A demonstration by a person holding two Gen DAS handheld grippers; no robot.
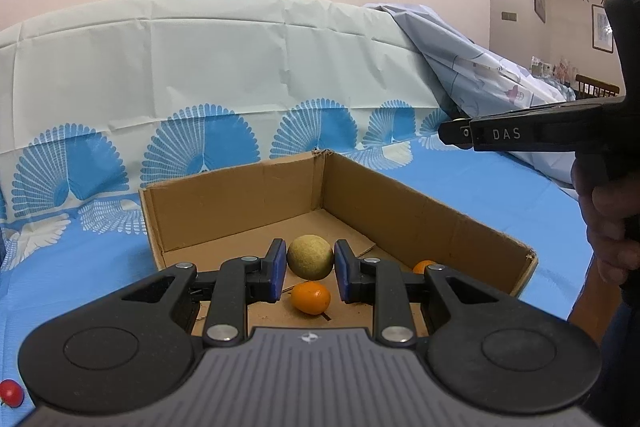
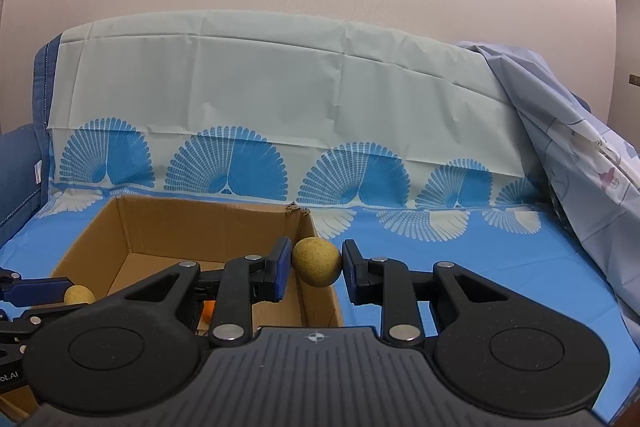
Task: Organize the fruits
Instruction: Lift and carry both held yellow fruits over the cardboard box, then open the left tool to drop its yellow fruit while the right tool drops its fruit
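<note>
Over the cardboard box, both grippers, left and right, each clasping a tan fruit.

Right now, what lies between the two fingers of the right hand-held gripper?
A round tan fruit, touching both pads, seen against the cardboard box wall. The right wrist view shows it.

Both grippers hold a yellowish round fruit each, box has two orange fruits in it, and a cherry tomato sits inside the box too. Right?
Not quite: the cherry tomato is not in the cardboard box. The left wrist view shows it on the blue cloth outside the box. The rest stands: left gripper and right gripper each clamp a yellowish fruit, and two orange fruits lie in the box.
</note>
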